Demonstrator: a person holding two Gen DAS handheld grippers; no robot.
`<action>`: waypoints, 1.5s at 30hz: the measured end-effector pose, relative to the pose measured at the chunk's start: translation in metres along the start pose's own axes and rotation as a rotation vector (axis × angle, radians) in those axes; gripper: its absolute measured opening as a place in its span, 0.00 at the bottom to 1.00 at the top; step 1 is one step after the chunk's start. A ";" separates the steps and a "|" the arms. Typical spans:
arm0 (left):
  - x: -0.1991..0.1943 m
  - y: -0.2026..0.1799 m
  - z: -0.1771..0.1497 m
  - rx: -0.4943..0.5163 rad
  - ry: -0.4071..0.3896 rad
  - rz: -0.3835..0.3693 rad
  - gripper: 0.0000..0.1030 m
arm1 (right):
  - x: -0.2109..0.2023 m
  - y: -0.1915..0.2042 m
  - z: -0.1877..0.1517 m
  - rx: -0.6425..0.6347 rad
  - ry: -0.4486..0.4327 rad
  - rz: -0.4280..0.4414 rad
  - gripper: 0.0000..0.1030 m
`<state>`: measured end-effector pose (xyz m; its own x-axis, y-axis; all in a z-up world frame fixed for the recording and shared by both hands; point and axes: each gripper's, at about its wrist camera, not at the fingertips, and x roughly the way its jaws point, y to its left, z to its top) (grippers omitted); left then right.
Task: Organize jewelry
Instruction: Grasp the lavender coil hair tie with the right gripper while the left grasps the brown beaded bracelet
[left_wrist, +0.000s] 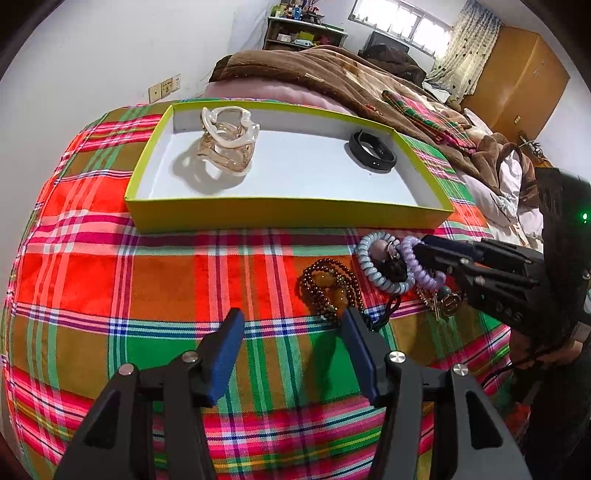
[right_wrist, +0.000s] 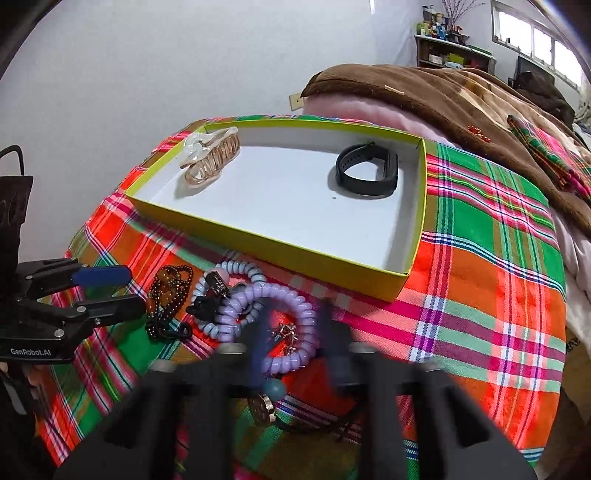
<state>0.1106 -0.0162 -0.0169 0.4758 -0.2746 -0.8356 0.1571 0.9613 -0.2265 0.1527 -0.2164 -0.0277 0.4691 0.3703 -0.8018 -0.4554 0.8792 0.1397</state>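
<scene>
A purple coil hair tie (right_wrist: 295, 354) lies in a pile of jewelry on the plaid cloth, beside a light blue coil tie (left_wrist: 373, 266) and a dark brown bead bracelet (left_wrist: 328, 284). My right gripper (right_wrist: 293, 325), blurred, straddles the purple tie's band; from the left wrist view its fingers (left_wrist: 419, 248) look nearly closed on it. My left gripper (left_wrist: 291, 317) hovers open just in front of the beads, holding nothing. Behind the pile stands a yellow-green box (left_wrist: 288, 218) holding a clear amber hair claw (left_wrist: 227, 140) and a black wristband (left_wrist: 373, 151).
Small gold charms and a teal bead (right_wrist: 273, 389) lie by the purple tie. A brown blanket (right_wrist: 461, 96) is heaped behind the box on the right. A white wall lies to the left, with a shelf (left_wrist: 299, 33) and window far back.
</scene>
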 end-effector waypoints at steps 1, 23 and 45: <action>0.000 0.000 0.000 0.001 0.002 -0.001 0.56 | -0.001 0.001 0.000 -0.003 -0.002 -0.004 0.11; 0.006 -0.036 -0.002 0.041 -0.007 0.056 0.56 | -0.059 -0.016 -0.016 0.157 -0.229 -0.003 0.10; 0.010 -0.053 -0.011 0.101 -0.046 0.193 0.18 | -0.086 -0.014 -0.030 0.177 -0.305 0.002 0.10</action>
<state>0.0973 -0.0694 -0.0188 0.5444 -0.0889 -0.8341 0.1443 0.9895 -0.0113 0.0960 -0.2697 0.0222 0.6848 0.4209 -0.5949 -0.3307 0.9069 0.2610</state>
